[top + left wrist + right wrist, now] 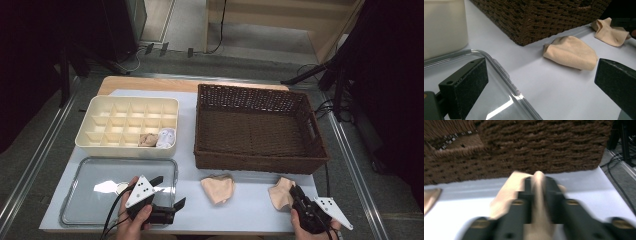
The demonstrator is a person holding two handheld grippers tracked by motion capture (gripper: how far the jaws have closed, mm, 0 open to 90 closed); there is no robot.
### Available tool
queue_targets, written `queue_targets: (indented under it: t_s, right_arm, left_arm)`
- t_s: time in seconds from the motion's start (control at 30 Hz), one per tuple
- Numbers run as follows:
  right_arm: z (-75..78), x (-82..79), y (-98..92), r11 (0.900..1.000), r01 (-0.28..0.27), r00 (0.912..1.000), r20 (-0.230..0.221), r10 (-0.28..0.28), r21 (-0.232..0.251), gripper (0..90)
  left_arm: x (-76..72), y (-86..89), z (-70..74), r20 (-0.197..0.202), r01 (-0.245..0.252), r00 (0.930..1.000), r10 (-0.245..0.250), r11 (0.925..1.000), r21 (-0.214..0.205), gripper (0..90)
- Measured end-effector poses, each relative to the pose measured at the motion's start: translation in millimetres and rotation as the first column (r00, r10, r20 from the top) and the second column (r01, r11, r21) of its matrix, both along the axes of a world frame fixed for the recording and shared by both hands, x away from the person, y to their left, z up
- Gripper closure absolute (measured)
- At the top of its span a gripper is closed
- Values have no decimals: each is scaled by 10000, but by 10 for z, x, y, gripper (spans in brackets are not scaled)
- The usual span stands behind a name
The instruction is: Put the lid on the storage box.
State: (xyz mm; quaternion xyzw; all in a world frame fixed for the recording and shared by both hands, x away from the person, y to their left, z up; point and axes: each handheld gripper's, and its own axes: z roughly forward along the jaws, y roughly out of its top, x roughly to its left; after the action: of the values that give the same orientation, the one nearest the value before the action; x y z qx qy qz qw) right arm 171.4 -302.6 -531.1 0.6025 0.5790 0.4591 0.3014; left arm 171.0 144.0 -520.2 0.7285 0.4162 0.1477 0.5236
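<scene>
In the high view, the left tongs (169,192) hover over the near right corner of a clear plastic tray (75,200), their jaws spread wide and holding nothing. The right tongs (294,192) sit at the near right of the bench (250,210), their tips on a beige sock (280,192). A second beige sock (218,188) lies between the two tongs, just in front of a brown wicker basket (260,162). A cream divided box (127,122) stands behind the tray, with a few small bundles in its near cells.

In the left gripper view, the wide jaws frame the nearer sock (571,52), which lies flat on the bench close to the basket (536,17). The other sock (610,31) lies farther off.

In the right gripper view, which is blurred, a fold of the sock (539,195) stands between the two jaws, which press it from both sides. The basket (536,145) rises just behind.
</scene>
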Motion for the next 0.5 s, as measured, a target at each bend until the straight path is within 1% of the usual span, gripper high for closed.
queue_targets:
  t_s: [0.03,0.07,0.13,0.17,0.23,0.3,0.4,0.5]
  right_arm:
    - [13,-7,18,10000,38,10000,32,-38,44,615]
    - [35,-19,43,10000,13,9998,204,-11,-65,580]
    - [97,-57,120,9999,-36,9991,431,42,-138,546]
    - [138,-84,173,9998,-134,9979,635,141,-110,542]
    - [191,-119,264,9994,-310,9961,827,319,-122,545]
    - [232,-144,408,9973,-724,9929,940,728,-74,551]
    - [225,-138,617,9915,-1302,9874,898,1300,-42,568]
    - [161,-93,836,9834,-1814,9819,548,1813,-28,604]
  left_arm:
    - [1,1,1,-2,9,10000,-9,10000,-7,0]
    - [1,2,0,-1,4,10000,-4,10000,1,0]
    - [3,4,-1,-16,15,10000,-15,10000,-5,0]
    - [4,3,-1,-22,23,10000,-23,10000,-24,0]
    - [3,-2,-1,-2,-7,10000,7,10000,0,0]
    - [1,-9,-1,-17,-4,10000,4,10000,-38,0]
    - [-2,-13,2,0,10,10000,-10,10000,-18,0]
    - [-13,-25,6,95,49,9999,-49,10000,21,0]
